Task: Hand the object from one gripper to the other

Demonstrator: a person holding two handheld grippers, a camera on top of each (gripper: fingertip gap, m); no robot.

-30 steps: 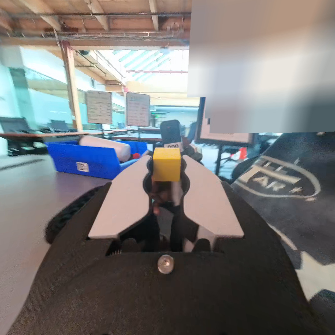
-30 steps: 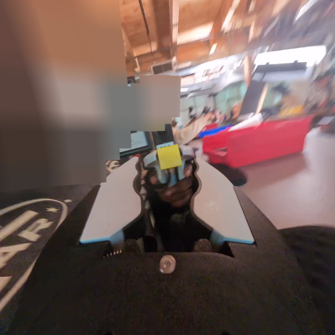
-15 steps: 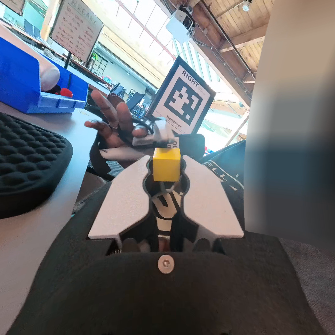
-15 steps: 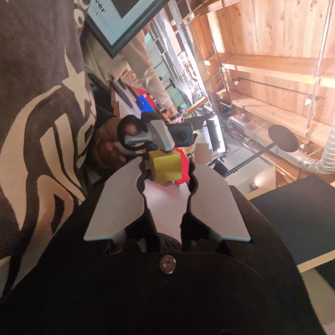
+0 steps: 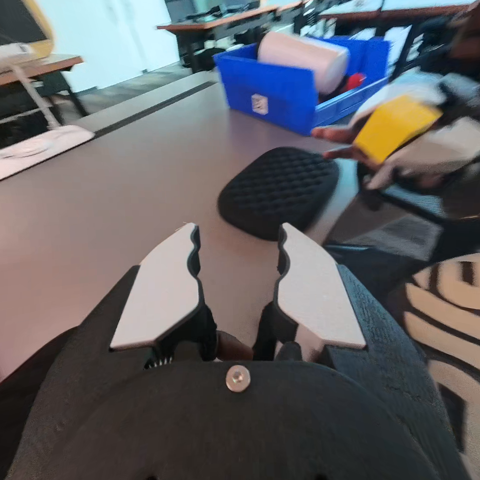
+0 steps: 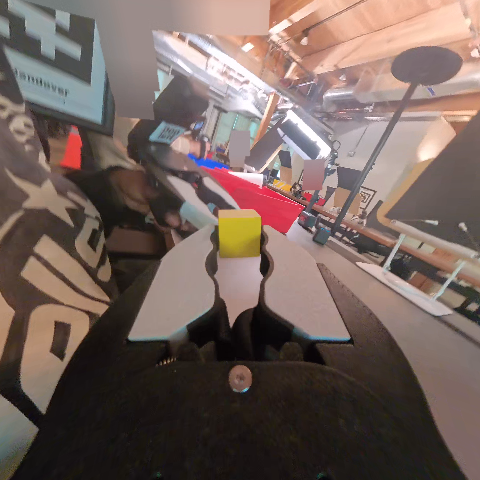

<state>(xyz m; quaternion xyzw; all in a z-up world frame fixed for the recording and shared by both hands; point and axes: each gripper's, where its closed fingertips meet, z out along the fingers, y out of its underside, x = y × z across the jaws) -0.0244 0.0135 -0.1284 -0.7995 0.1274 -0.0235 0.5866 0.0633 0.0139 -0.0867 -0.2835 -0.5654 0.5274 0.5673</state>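
Observation:
The yellow cube [image 6: 239, 233] sits clamped between the tips of my right gripper [image 6: 239, 230], which is shut on it. The cube also shows blurred in the left wrist view [image 5: 394, 128], held by the right gripper [image 5: 405, 122] off to the upper right. My left gripper [image 5: 238, 228] is open and empty, its fingers spread above the brown table [image 5: 117, 202]. In the right wrist view the left gripper [image 6: 200, 200] shows just behind and left of the cube, apart from it.
A black textured pad [image 5: 279, 192] lies on the table ahead of the left gripper. A blue bin [image 5: 280, 91] with a pale roll stands behind it. A person's patterned dark shirt [image 6: 52, 246] fills the left. Red bins [image 6: 259, 200] and a lamp stand [image 6: 368, 161] are farther off.
The cube has passed from the left gripper to the right. The left gripper has opened and drawn away, now pointing down at the table. The right gripper has closed on the cube.

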